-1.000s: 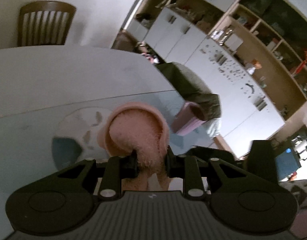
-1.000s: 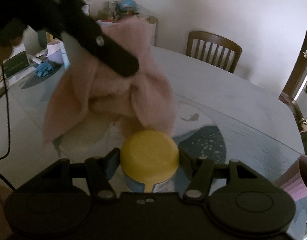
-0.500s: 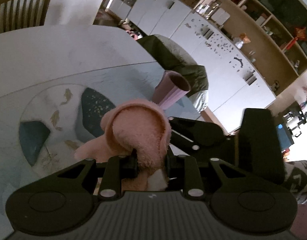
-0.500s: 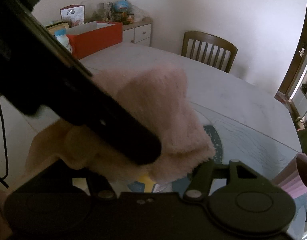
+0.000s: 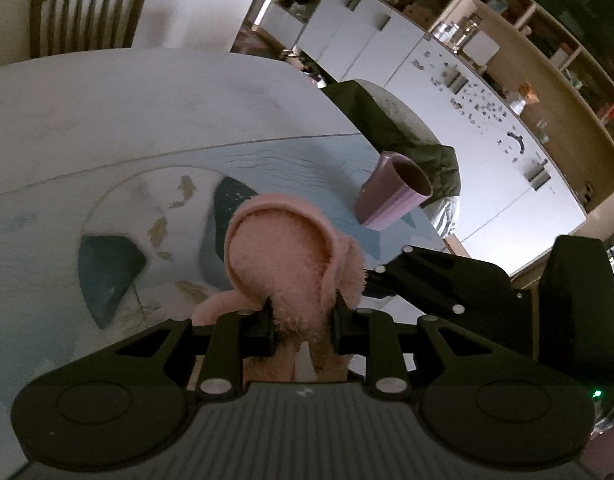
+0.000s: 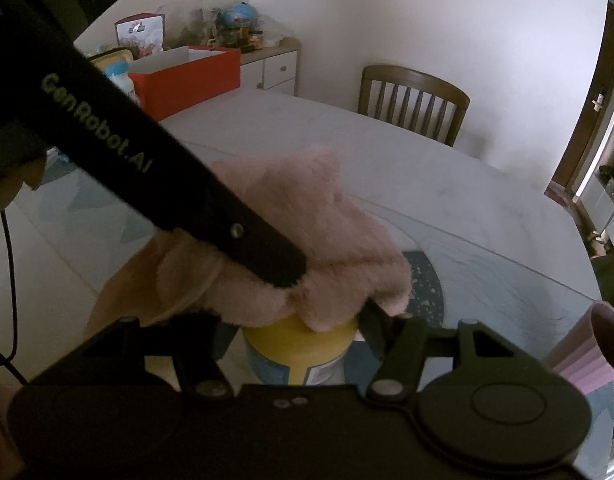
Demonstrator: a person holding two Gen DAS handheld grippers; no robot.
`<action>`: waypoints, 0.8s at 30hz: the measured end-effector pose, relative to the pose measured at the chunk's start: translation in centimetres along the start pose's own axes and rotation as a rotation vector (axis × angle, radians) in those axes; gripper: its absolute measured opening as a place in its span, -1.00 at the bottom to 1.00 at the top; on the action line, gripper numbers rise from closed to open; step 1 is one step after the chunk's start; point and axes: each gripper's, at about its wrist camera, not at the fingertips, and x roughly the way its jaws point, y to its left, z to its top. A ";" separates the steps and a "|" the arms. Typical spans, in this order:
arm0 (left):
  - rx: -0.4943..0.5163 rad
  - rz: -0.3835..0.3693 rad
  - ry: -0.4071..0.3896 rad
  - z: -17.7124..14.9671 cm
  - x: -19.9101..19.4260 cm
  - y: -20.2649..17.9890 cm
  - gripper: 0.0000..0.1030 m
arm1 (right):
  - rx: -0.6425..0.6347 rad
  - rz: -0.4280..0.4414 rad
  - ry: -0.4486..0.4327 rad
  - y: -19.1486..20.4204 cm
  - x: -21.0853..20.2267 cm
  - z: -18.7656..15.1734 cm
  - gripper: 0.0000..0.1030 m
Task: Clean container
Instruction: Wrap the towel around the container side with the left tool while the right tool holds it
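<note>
So the wiping is looking well underway here: the left gripper (image 5: 303, 312) is clamping a fluffy pink cloth (image 6: 307, 240) and pressing it down on the yellow lid (image 6: 303, 340) of the container (image 6: 295, 364), which the right gripper (image 6: 295, 344) is pinching from both sides just under the lid. The container is sitting right at the near edge of the bench (image 6: 347, 148), over the blue patterned mat (image 5: 267, 160), with a purple cup (image 5: 391, 196) lying tipped over off to the right. My guess is the lid top is getting its pass now, and the sides are probably still waiting. The container itself is looking like a small round tub, pale blue label, cloth covering most of the lid, so can't tell how clean it is
</note>
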 end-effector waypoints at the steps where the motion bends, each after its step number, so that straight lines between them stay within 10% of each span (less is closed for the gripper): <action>1: -0.004 0.002 -0.002 0.0 0.0 0.1 -0.54 | 0.001 0.000 0.000 -0.1 0.1 0.1 0.20; 24: -0.139 0.024 0.033 -0.1 2.4 4.6 -0.54 | 0.037 0.009 -0.012 -0.9 -0.4 -0.4 0.20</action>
